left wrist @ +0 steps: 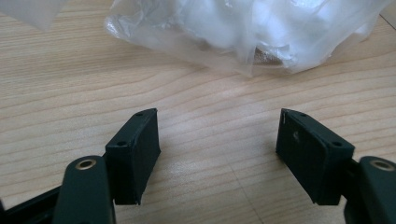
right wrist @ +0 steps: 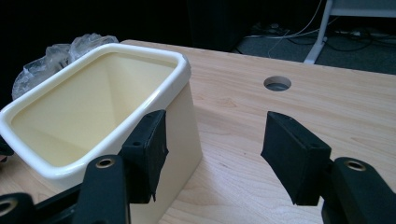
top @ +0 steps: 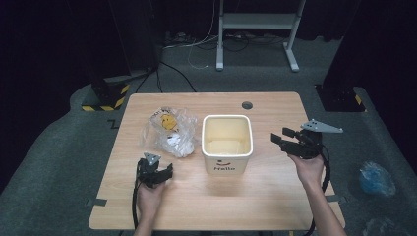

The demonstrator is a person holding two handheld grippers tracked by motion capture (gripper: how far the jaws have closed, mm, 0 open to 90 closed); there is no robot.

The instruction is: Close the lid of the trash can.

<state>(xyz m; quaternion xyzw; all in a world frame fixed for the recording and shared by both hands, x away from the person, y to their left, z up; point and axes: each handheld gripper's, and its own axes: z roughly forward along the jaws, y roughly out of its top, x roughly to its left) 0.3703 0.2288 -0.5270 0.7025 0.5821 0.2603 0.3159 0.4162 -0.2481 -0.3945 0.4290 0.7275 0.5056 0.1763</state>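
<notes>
A: Left claw [top: 164, 172]?

B: Low over the near-left part of the bench [top: 275, 191], jaws spread wide, nothing between them. In the left gripper view bare wood shows between the pads, and the crumpled clear plastic bag [left wrist: 243, 32] lies just beyond the tips, not touching.

A: Where's the bag overall?

B: Left of centre on the bench, just left of the cream bin [top: 227, 142], maybe touching its wall; hard to tell from the high view. Something yellow is inside the bag, too small to read.

A: Bin?

B: Upright, mid-bench, open top, empty as far as I can see. Dark print on its near wall.

A: Right claw [top: 281, 137]?

B: Held above the bench to the right of the bin, pointing left at it. Jaws well apart and holding nothing. In the right gripper view the tips sit near the bin's right wall [right wrist: 184, 121], one pad in front of the rim corner, no clear contact.

A: Anything else?

B: Round hole [top: 247, 105] in the bench on the far side, behind the bin.
</notes>
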